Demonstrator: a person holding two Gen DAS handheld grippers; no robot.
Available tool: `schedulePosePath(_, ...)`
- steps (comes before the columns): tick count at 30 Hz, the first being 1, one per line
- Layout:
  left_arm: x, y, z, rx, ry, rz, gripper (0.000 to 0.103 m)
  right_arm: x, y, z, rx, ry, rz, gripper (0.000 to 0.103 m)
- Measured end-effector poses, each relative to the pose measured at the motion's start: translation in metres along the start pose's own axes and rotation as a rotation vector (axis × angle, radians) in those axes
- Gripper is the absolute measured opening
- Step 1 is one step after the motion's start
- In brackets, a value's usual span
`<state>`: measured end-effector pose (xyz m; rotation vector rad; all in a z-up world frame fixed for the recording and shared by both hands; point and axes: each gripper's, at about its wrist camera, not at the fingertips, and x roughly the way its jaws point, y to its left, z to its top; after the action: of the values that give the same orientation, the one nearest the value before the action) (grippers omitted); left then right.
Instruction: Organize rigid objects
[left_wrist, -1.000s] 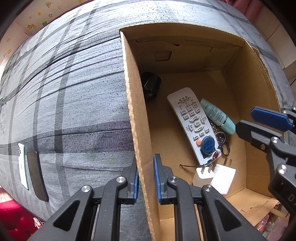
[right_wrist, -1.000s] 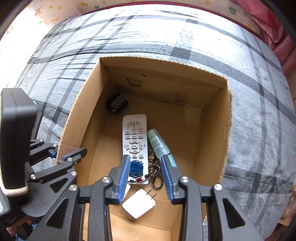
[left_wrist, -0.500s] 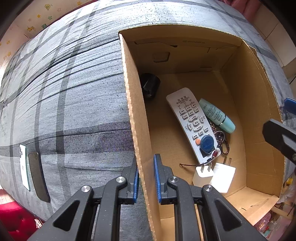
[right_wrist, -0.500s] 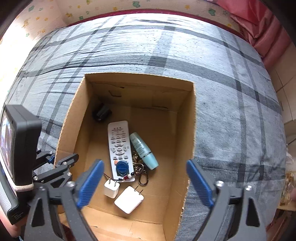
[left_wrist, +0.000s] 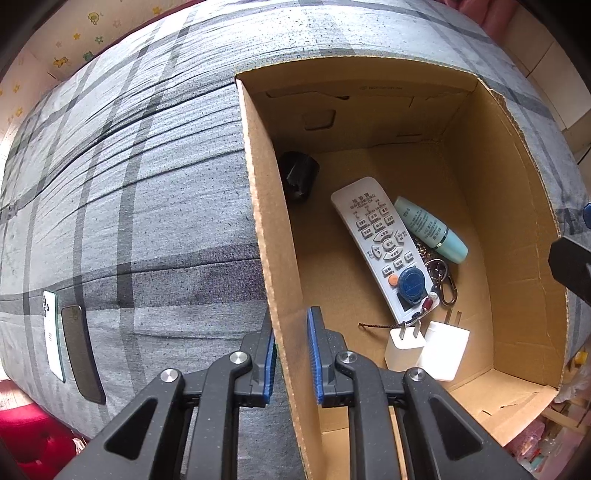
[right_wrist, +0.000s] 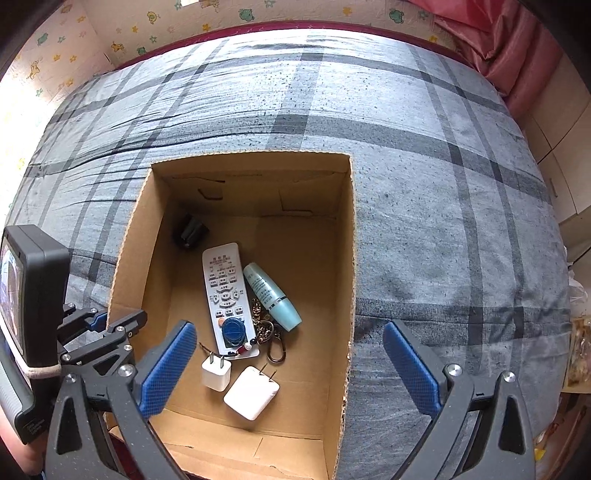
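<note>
An open cardboard box (right_wrist: 347, 258) sits on a grey plaid bed. On its floor lie a white remote (right_wrist: 223, 288), a teal tube (right_wrist: 271, 295), a blue key tag (right_wrist: 232, 330) with a keyring (right_wrist: 275, 347), two white chargers (right_wrist: 216, 373) (right_wrist: 251, 391) and a black object (right_wrist: 190, 230). My left gripper (left_wrist: 291, 332) is shut on the box's left wall (left_wrist: 266, 221). My right gripper (right_wrist: 288, 332) hangs above the box's near end, open wide, with nothing between its pads.
Two phones (left_wrist: 51, 332) (left_wrist: 81, 354) lie on the bedspread (left_wrist: 147, 184) left of the box, near the bed's edge. A pink curtain (right_wrist: 517, 44) and patterned wall border the far side of the bed. The box's front flap (right_wrist: 240, 454) lies folded out.
The right gripper's jaws have spread from partly closed to wide open, and it has pulled up and back from the box's contents. The left gripper keeps its hold on the wall.
</note>
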<state>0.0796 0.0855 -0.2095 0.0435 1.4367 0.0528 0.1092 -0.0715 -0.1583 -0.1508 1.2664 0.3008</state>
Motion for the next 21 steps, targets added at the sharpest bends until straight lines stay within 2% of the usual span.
schedulePosePath(1, -0.002, 0.000, 0.001, 0.001, -0.006, 0.004, 0.020, 0.000, 0.000, 0.000, 0.000, -0.004, -0.003, 0.103)
schedulePosePath(3, -0.006, 0.000, 0.002, 0.004, -0.024, 0.016, 0.047, -0.002, -0.001, -0.001, 0.003, -0.008, -0.005, 0.103)
schedulePosePath(4, -0.009, 0.000, 0.002, 0.002, -0.031, 0.020, 0.075, -0.003, -0.002, -0.001, 0.008, -0.009, -0.005, 0.103)
schedulePosePath(5, -0.012, 0.000, 0.003, -0.001, -0.038, 0.016, 0.091, -0.004, -0.002, 0.000, 0.009, -0.010, -0.005, 0.103)
schedulePosePath(7, -0.019, 0.000, 0.004, -0.004, -0.052, 0.005, 0.096, -0.008, -0.002, 0.000, 0.006, -0.018, -0.009, 0.103)
schedulePosePath(8, -0.022, -0.001, 0.004, -0.006, -0.053, 0.004, 0.102, -0.011, -0.002, 0.000, 0.004, -0.022, -0.011, 0.103)
schedulePosePath(11, -0.032, 0.000, 0.005, -0.011, -0.046, -0.020, 0.103, -0.018, -0.003, 0.001, 0.014, -0.028, -0.010, 0.103)
schedulePosePath(17, -0.059, -0.009, -0.001, 0.035, -0.048, 0.007, 0.103, -0.044, -0.010, 0.000, 0.043, -0.036, -0.003, 0.103)
schedulePosePath(21, -0.080, -0.012, -0.004, 0.038, -0.063, -0.007, 0.103, -0.066, -0.010, 0.000, 0.054, -0.048, -0.004, 0.103)
